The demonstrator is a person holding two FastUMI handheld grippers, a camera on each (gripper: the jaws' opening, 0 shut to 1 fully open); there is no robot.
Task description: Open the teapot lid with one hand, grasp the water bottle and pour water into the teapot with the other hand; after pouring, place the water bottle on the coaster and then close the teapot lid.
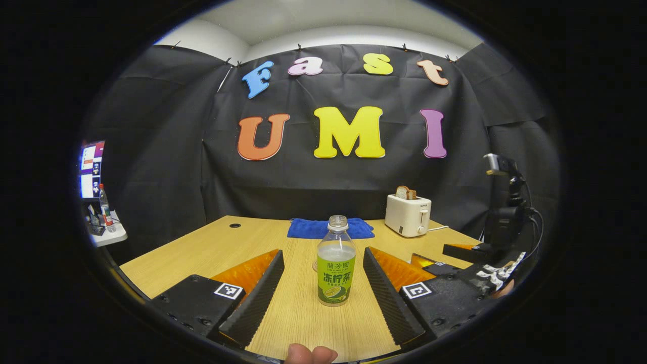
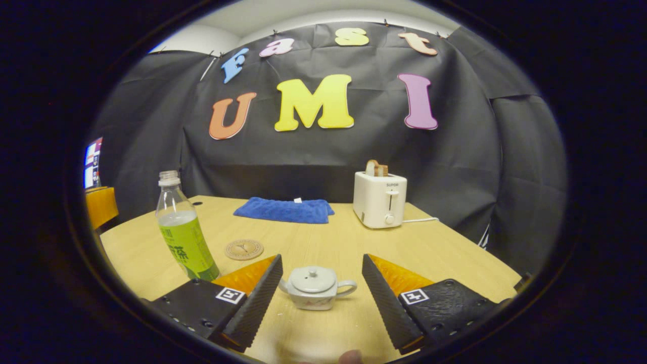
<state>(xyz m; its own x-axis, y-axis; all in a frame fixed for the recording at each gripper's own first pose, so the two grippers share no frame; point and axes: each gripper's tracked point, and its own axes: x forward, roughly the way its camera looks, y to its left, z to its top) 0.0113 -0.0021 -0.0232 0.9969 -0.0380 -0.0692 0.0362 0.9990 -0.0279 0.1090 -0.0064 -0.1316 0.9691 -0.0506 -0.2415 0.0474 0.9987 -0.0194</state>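
A clear water bottle (image 1: 336, 263) with a green label and no cap stands upright on the wooden table (image 1: 202, 253), between the spread fingers of my left gripper (image 1: 321, 293), which is open and not touching it. In the right gripper view the same bottle (image 2: 184, 235) stands at the left. A small white teapot (image 2: 314, 288) with its lid (image 2: 313, 278) on sits between the fingers of my open right gripper (image 2: 318, 298). A round coaster (image 2: 244, 249) lies flat beyond the teapot, to the bottle's right. The right gripper (image 1: 485, 263) appears at the right of the left gripper view.
A white toaster (image 2: 379, 199) holding bread stands at the back right, its cord trailing right. A folded blue cloth (image 2: 284, 210) lies at the table's far edge. A side shelf with a screen (image 1: 92, 169) and a small bottle (image 1: 105, 207) is off to the left.
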